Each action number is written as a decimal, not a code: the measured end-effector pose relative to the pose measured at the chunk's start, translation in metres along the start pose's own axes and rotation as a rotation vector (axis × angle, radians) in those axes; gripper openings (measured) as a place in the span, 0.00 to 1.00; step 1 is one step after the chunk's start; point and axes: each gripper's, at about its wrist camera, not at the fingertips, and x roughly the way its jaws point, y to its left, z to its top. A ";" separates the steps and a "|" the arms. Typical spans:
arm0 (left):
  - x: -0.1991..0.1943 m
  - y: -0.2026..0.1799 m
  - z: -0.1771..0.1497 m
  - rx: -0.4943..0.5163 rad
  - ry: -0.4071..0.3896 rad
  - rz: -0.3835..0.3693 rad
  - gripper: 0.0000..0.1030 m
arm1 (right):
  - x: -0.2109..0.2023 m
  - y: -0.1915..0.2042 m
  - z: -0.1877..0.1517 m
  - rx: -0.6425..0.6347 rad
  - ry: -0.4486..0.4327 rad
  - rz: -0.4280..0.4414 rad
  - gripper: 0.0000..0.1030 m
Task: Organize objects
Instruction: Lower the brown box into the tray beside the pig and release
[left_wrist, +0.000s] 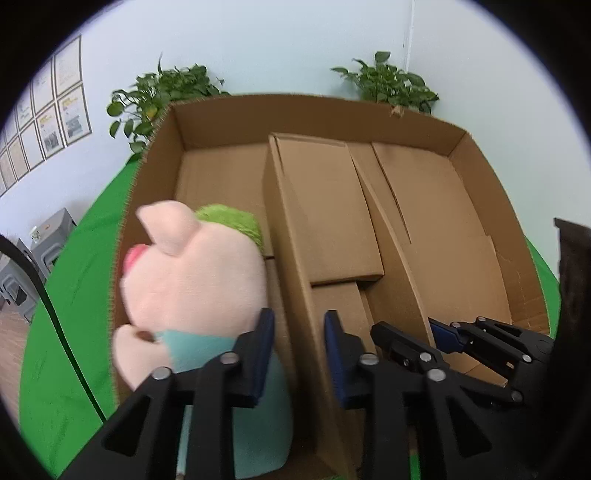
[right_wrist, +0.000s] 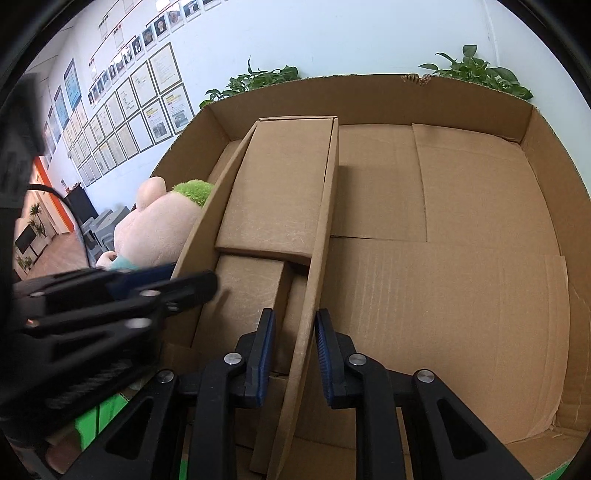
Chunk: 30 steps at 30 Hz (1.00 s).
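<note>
A pink plush pig (left_wrist: 192, 280) with a teal shirt and a green tuft sits in the left compartment of a big cardboard box (left_wrist: 317, 110). My left gripper (left_wrist: 299, 354) is open; the pig lies just left of its left finger, and the jaws straddle a cardboard divider (left_wrist: 291, 258). The pig also shows in the right wrist view (right_wrist: 155, 229). My right gripper (right_wrist: 293, 354) is open around the near end of another divider wall (right_wrist: 317, 266); it also shows in the left wrist view (left_wrist: 428, 339). The left gripper shows at the left of the right wrist view (right_wrist: 177, 284).
The box stands on a green cloth (left_wrist: 74, 295). Its right compartment has a bare cardboard floor (right_wrist: 461, 295). Folded cardboard pieces (right_wrist: 280, 192) lie in the middle channel. Potted plants (left_wrist: 170, 88) stand behind the box. Framed papers (right_wrist: 122, 122) hang on the wall.
</note>
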 end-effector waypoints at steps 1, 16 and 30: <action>-0.005 0.002 -0.001 -0.002 -0.010 -0.006 0.32 | 0.002 0.003 0.000 0.001 0.000 -0.003 0.18; -0.045 0.028 -0.028 -0.007 -0.106 0.099 0.32 | 0.037 0.040 0.007 -0.068 0.041 -0.112 0.14; -0.062 0.032 -0.035 -0.042 -0.163 0.095 0.43 | 0.021 0.049 0.028 -0.079 -0.028 -0.054 0.51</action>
